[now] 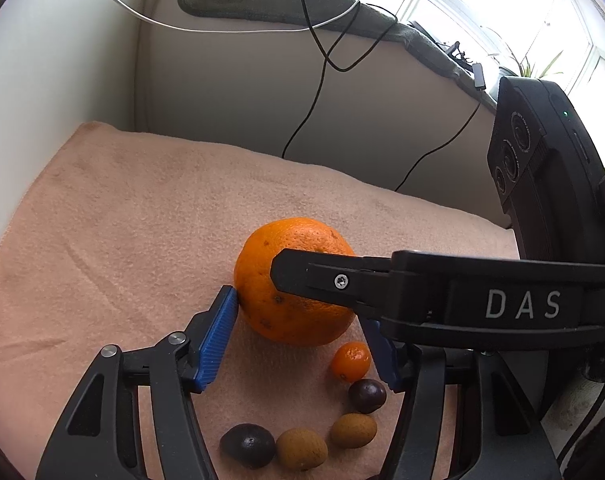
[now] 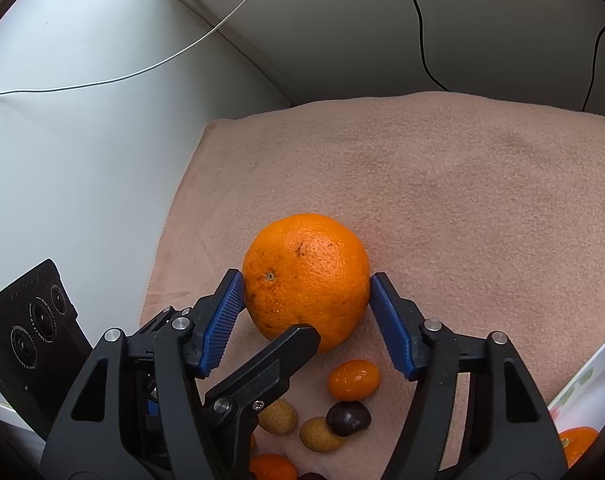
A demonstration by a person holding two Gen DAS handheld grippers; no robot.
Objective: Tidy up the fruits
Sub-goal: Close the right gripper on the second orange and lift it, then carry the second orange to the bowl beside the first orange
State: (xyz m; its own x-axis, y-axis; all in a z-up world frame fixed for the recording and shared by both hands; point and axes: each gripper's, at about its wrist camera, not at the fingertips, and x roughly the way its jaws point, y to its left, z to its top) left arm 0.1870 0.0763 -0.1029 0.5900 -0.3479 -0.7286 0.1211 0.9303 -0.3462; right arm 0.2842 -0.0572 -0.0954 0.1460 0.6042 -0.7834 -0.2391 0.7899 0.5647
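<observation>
We keep both tongs pinching the large orange [image 2: 308,280], which sits on the pink towel [image 2: 462,200] over the worktop, right tongs [image 2: 306,312] and left tongs [image 1: 298,320] pressing opposite sides evenly, and lift straight up clear of the small fruits [image 2: 352,378] just beside it.

You have a pale wall [image 1: 222,92] behind the pink towel [image 1: 122,208], cables [image 1: 318,80] hanging, bright windows [image 1: 502,8] right.

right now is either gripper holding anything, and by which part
The right gripper clamps the big orange by its two sides. The left gripper touches its side with one pad; whether it grips cannot be told.
</observation>
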